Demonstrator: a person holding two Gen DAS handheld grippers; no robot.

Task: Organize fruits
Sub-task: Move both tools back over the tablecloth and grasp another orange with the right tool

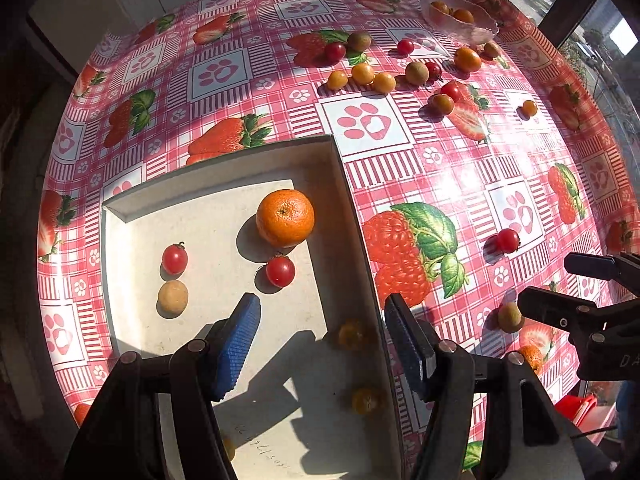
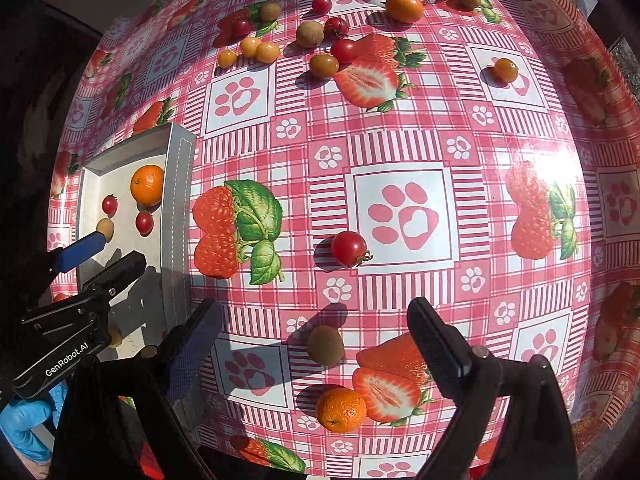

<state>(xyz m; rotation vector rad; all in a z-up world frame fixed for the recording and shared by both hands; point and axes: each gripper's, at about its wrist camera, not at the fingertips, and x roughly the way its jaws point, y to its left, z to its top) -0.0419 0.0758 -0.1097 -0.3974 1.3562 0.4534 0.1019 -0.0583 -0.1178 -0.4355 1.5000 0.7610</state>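
Observation:
A white tray (image 1: 336, 184) lies on the table. It holds an orange (image 1: 285, 218), two cherry tomatoes (image 1: 280, 271), a brown longan (image 1: 173, 297) and small yellow fruits in shadow (image 1: 352, 334). My left gripper (image 1: 320, 316) is open and empty above the tray's right side. My right gripper (image 2: 314, 326) is open and empty above a brown longan (image 2: 325, 345), with a small orange (image 2: 341, 409) nearer to me and a cherry tomato (image 2: 349, 249) beyond. The tray (image 2: 176, 184) shows at the left of the right wrist view. The left gripper (image 2: 116, 250) shows over it.
Several loose tomatoes, yellow fruits and longans (image 1: 362, 73) lie scattered at the far side of the strawberry-pattern tablecloth (image 1: 460, 168). A glass bowl (image 1: 476, 30) with orange fruits stands at the far right. The right gripper (image 1: 544, 286) shows at the right edge of the left wrist view.

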